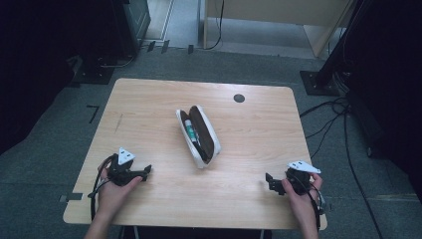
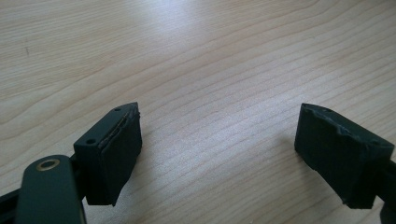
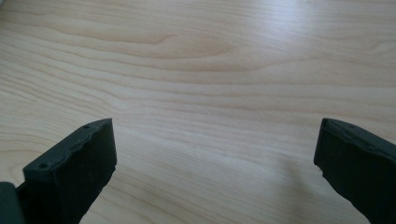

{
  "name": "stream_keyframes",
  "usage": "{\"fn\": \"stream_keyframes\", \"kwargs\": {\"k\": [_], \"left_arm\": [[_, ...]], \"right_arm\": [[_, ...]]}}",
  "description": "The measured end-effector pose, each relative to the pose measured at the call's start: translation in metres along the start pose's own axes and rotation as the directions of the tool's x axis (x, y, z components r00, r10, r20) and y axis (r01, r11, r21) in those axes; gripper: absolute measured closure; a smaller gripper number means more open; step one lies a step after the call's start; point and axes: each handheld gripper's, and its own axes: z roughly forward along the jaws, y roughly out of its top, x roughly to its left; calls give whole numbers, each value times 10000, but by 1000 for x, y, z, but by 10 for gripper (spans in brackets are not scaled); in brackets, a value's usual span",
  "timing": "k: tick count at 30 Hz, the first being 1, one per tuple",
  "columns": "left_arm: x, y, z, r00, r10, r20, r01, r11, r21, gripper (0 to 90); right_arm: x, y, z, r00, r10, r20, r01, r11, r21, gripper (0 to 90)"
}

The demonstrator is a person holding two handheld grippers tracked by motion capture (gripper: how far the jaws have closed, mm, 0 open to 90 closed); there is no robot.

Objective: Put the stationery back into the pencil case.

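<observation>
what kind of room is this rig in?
Probably a lab or recording room, not a home. A lone wooden table stands on grey carpet, black stand bases and loose cables surround it, and an open case lies mid-table.

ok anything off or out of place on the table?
Nothing much. The case lies open mid-table, set at an angle to the edges, with a green-and-white item inside. No spill or damage visible. Both grippers, left and right, rest near the front edge, jaws open and empty.
</observation>
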Motion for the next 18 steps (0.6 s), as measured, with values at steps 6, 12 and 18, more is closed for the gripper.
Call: {"fn": "stream_keyframes", "kwargs": {"k": [6, 12, 18], "left_arm": [[0, 0, 0, 10000, -6, 1, 6, 10000, 2, 152], [0, 0, 0, 10000, -17, -17, 17, 10000, -2, 152], [0, 0, 0, 10000, -62, -49, 62, 10000, -4, 152]], "right_arm": [[-13, -11, -2, 9995, 212, 239, -217, 9995, 208, 0], [-25, -18, -5, 9972, 173, 722, -194, 9994, 284, 0], [-31, -26, -10, 9935, -52, 1138, 27, 9998, 221, 0]]}}
